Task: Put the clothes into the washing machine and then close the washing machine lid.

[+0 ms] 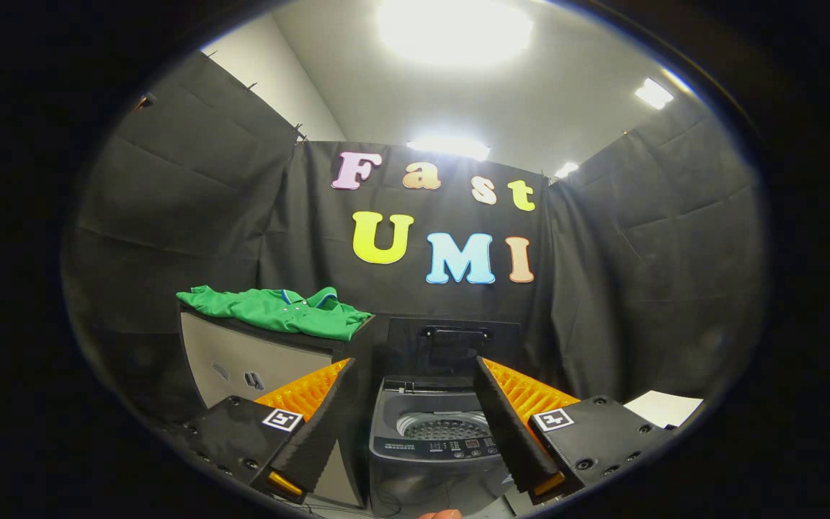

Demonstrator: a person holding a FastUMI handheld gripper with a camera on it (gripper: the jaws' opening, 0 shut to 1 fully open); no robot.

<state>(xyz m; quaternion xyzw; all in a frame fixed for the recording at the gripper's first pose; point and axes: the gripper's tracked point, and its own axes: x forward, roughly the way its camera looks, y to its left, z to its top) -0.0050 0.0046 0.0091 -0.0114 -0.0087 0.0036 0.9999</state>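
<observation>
Gripper (pixel 415 375) fingers spread wide, holding nothing, lower centre of frame. Washing machine (pixel 433 432) sits between them, lid (pixel 454 346) raised. Green shirt (pixel 278 308) lies on cabinet (pixel 242 364), centre left.

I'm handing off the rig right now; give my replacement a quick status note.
Claw: open, holding nothing, aimed at the washing machine.
Green shirt: lying on the grey cabinet beside the machine, beyond the claw's fingers.
Machine: lid raised, drum visible between the fingers.
Done: nothing loaded yet.
Left: grasp the shirt, drop it in the drum, close the lid.
</observation>
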